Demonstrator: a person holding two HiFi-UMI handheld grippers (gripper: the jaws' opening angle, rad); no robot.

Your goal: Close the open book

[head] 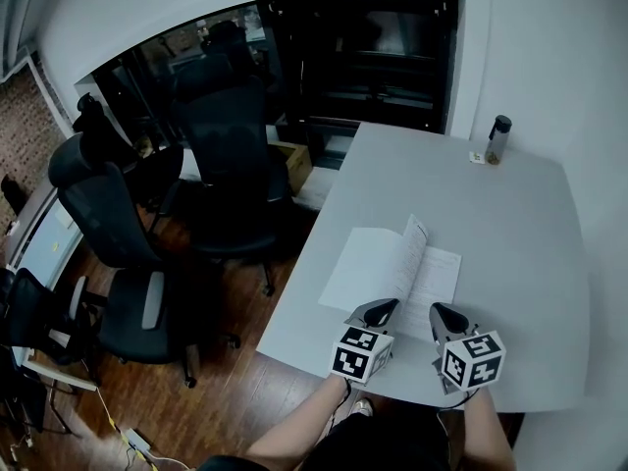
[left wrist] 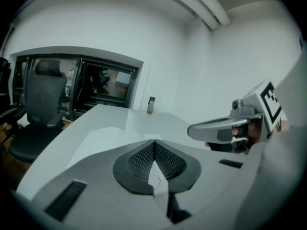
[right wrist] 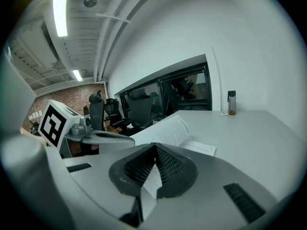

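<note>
The open book lies flat on the pale grey table, near its front edge, with one page standing up along the spine. My left gripper hovers just before the book's near edge, jaws shut and empty. My right gripper sits beside it at the near right corner of the book, also shut on nothing. In the left gripper view the book lies beyond the closed left gripper. The right gripper view shows the raised page of the book past the closed right gripper.
A dark bottle stands at the table's far right corner, next to a small tag. Several black office chairs crowd the wooden floor to the left, with a cardboard box near the table's far left edge.
</note>
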